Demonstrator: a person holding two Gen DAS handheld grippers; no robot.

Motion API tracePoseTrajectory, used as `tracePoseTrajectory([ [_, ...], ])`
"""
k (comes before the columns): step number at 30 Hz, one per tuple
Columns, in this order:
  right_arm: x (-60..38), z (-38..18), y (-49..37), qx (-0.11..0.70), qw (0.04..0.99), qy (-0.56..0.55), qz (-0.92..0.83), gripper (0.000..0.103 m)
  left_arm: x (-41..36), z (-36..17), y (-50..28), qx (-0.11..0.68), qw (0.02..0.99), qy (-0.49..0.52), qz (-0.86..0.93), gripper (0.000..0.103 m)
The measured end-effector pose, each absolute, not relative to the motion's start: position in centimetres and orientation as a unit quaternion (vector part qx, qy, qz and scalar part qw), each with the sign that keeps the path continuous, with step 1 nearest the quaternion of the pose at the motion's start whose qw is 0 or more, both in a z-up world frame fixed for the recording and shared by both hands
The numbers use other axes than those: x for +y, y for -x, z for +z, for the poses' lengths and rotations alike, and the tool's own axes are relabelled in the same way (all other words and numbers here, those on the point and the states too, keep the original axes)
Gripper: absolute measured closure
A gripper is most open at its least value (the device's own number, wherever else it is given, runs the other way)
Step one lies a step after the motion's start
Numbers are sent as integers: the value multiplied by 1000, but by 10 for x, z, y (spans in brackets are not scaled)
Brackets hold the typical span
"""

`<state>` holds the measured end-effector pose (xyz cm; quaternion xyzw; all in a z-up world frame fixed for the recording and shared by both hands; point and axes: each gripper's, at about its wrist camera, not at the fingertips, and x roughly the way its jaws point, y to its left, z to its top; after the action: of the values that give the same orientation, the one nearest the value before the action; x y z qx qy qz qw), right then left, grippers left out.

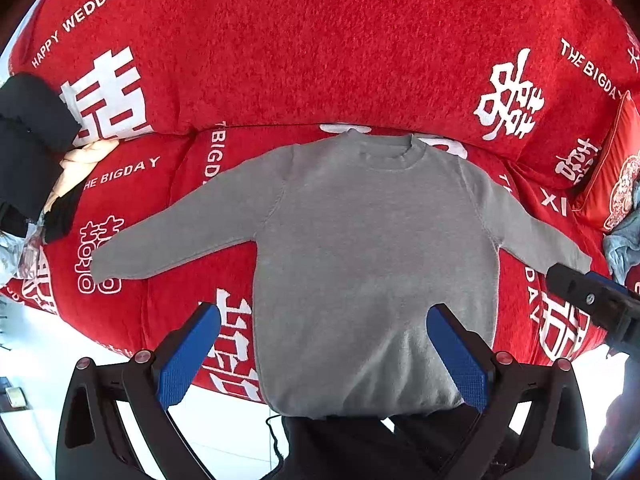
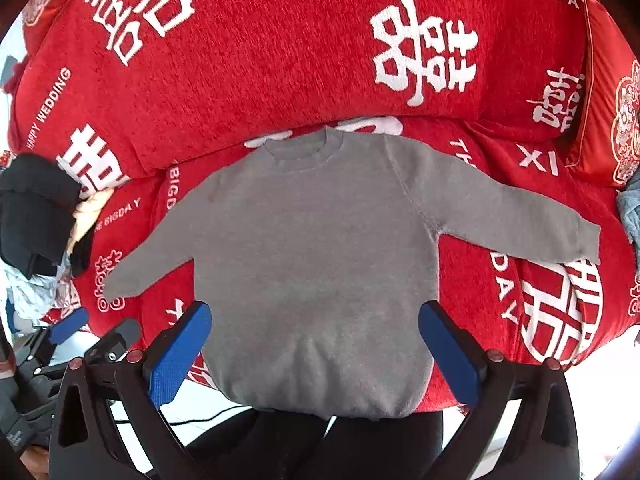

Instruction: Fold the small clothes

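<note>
A small grey long-sleeved sweater (image 1: 372,248) lies flat on the red sofa seat, collar toward the backrest, both sleeves spread out, hem at the seat's front edge. My left gripper (image 1: 324,316) hovers open above the hem, its blue pads apart with nothing between them. The right gripper (image 1: 592,300) shows at the right edge of the left wrist view, by the sweater's right cuff. In the right wrist view the same sweater (image 2: 312,248) fills the middle, and my right gripper (image 2: 316,312) hangs open over its lower part. The left gripper (image 2: 68,328) appears at lower left there.
The sofa wears a red cover (image 1: 320,60) printed with white characters and words. A pile of black and cream clothes (image 1: 36,152) sits at the left end. A red cushion (image 1: 612,176) and blue-grey fabric (image 1: 624,248) lie at the right end. A white floor (image 1: 224,432) and a cable lie below.
</note>
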<state>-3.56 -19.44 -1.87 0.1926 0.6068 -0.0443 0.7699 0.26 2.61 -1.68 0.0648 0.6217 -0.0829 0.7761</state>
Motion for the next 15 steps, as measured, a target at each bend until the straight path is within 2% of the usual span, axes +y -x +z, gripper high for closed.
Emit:
tracePoseTrajectory([
  [10, -193, -27, 29, 603, 759, -245, 4, 0, 30, -20, -3, 623, 776, -67, -77, 0],
  [15, -187, -35, 28, 627, 750, -209, -15, 0, 35, -27, -6, 628, 772, -58, -80, 0],
])
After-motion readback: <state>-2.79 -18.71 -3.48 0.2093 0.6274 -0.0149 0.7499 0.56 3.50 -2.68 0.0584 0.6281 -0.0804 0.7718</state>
